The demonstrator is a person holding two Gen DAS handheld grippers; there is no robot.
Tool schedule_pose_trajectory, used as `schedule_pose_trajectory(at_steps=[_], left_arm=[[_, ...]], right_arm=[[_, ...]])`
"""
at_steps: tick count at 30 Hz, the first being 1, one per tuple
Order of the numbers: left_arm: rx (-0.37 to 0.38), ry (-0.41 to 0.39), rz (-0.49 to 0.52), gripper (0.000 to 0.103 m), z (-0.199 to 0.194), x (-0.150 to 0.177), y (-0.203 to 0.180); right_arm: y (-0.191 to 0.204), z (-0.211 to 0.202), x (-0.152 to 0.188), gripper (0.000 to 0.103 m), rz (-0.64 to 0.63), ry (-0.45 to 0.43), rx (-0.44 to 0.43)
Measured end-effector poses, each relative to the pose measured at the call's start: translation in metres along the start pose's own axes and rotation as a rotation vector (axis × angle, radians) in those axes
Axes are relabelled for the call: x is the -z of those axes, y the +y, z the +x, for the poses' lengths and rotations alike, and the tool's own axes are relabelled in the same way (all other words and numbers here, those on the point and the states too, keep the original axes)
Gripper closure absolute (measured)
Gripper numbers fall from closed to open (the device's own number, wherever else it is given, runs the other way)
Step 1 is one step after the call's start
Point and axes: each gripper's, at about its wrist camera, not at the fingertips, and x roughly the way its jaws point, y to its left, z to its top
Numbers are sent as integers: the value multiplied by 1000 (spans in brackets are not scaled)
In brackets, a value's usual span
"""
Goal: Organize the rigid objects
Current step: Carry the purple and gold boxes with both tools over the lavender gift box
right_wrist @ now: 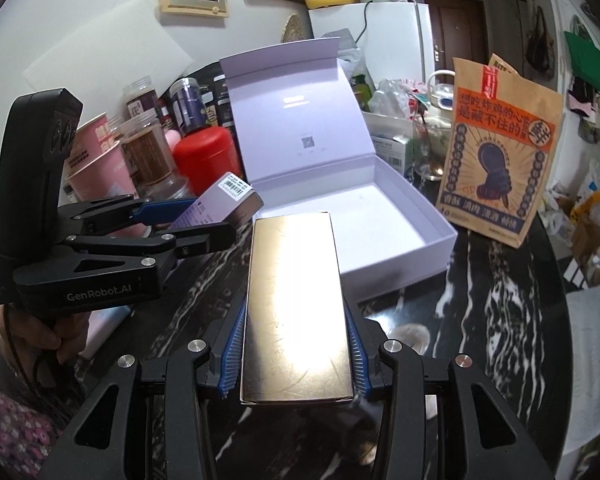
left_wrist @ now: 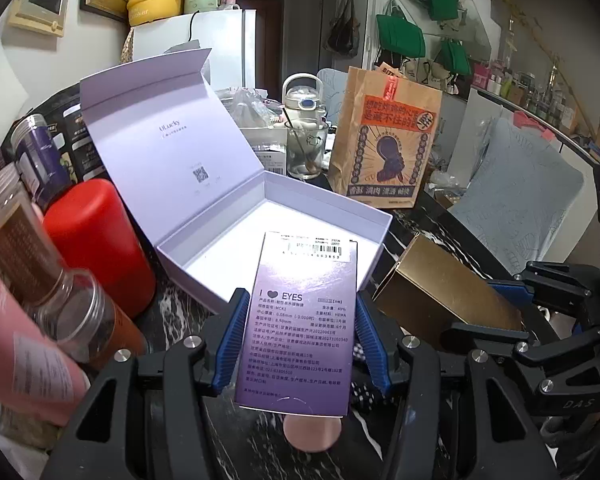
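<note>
An open white gift box (left_wrist: 204, 268) (right_wrist: 404, 240) lies on the dark marble table with its lid standing up. Its tray looks empty. My left gripper (left_wrist: 298, 320) is shut on a purple "I love EYES" carton (left_wrist: 300, 328), held just before the box's near edge. The carton (right_wrist: 228, 202) and left gripper (right_wrist: 180, 224) also show in the right wrist view. My right gripper (right_wrist: 296, 332) is shut on a gold box (right_wrist: 296, 312), held level near the tray's front left corner. The gold box (left_wrist: 440, 284) shows at right in the left wrist view.
A red canister (left_wrist: 96, 240) (right_wrist: 204, 156), clear jars (left_wrist: 16, 248) and pink cups (right_wrist: 100, 160) crowd the left. A brown paper bag (left_wrist: 384, 140) (right_wrist: 496, 152), a glass (left_wrist: 306, 148) and a kettle stand behind the box.
</note>
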Motion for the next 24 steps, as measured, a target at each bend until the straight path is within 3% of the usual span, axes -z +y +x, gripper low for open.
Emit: schedule_pose_trajectory(at_steps=[16,24], left_arm=[[-19,-42,-29,50,52,-49,25],[-116,-97,-18,50,72,-79,34]], right_arm=[[-34,33,-55,59,-24,-9,22],[-53,48,-92,59,-46,-47,51]])
